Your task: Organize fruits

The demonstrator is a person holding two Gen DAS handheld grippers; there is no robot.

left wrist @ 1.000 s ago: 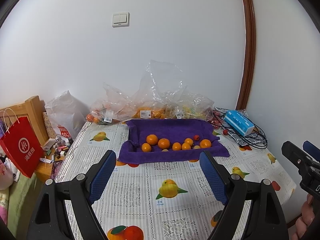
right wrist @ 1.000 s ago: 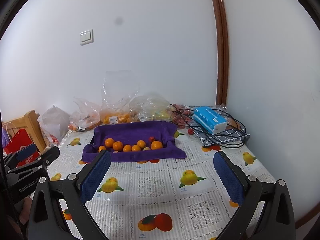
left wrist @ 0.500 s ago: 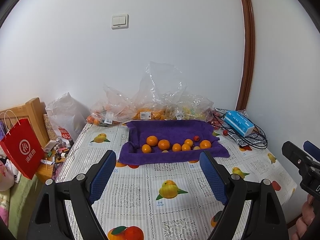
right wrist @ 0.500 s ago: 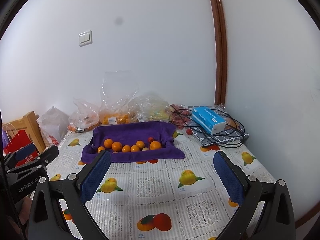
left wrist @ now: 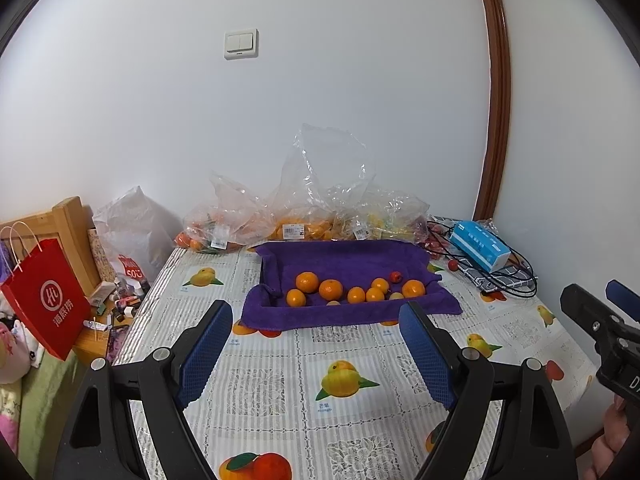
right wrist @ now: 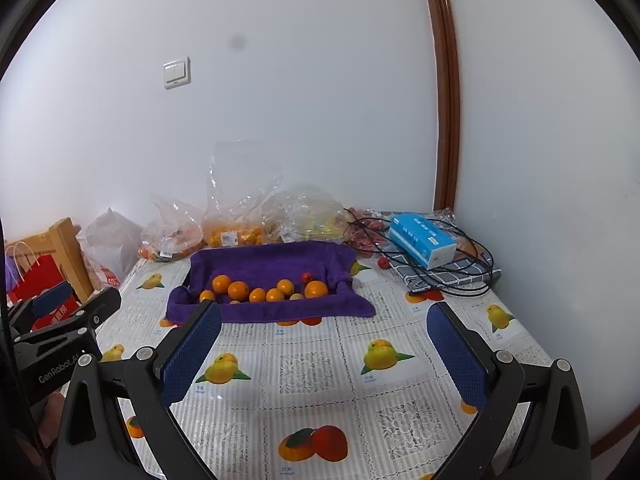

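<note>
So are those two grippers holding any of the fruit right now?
No. The left gripper and right gripper are both open and empty; the oranges lie in the purple-lined tray.

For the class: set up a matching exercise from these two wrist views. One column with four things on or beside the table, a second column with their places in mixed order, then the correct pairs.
Things:
1. oranges
2. blue tissue box
3. red paper bag
4. clear plastic bags

Places:
A. off the table's left edge, beside a wooden frame
B. along the wall, behind the purple towel
C. on black cables, at the table's far right corner
D. in the hollow of the purple towel

Pairs: 1-D, 2-C, 3-A, 4-B
</note>
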